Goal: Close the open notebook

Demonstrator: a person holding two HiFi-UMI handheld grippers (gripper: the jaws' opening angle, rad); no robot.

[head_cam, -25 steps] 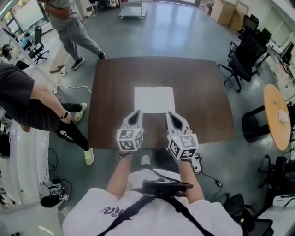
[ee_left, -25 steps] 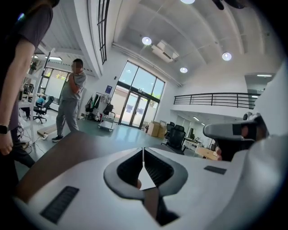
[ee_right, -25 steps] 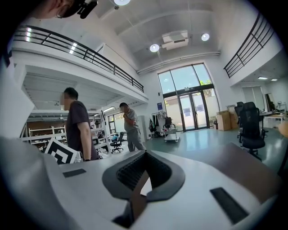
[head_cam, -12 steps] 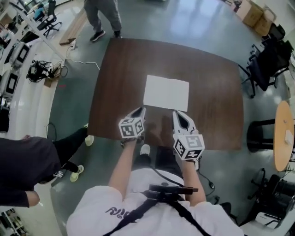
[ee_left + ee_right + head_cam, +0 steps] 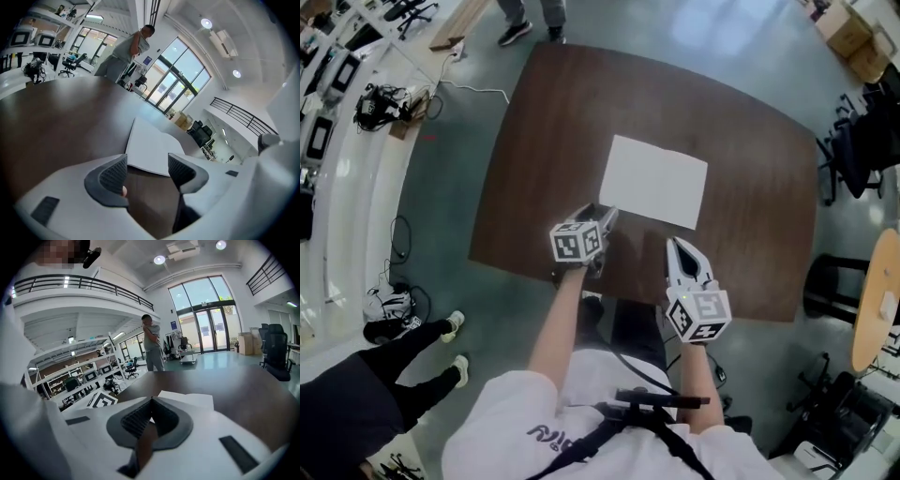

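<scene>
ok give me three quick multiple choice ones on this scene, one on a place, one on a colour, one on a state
1. Where does the notebook lie?
A. on the floor
B. on the table, ahead of the person
C. on an office chair

2. What colour is the table top?
A. dark brown
B. white
C. green

3. How do the jaws of the right hand-held gripper stand?
A. wide apart
B. together, holding nothing
C. closed on the notebook

Answers:
1 B: the head view shows its white pages lying flat on the table top.
2 A: the head view shows a dark brown surface.
3 B: the right gripper view shows the pad tips meeting with nothing between them.
</scene>
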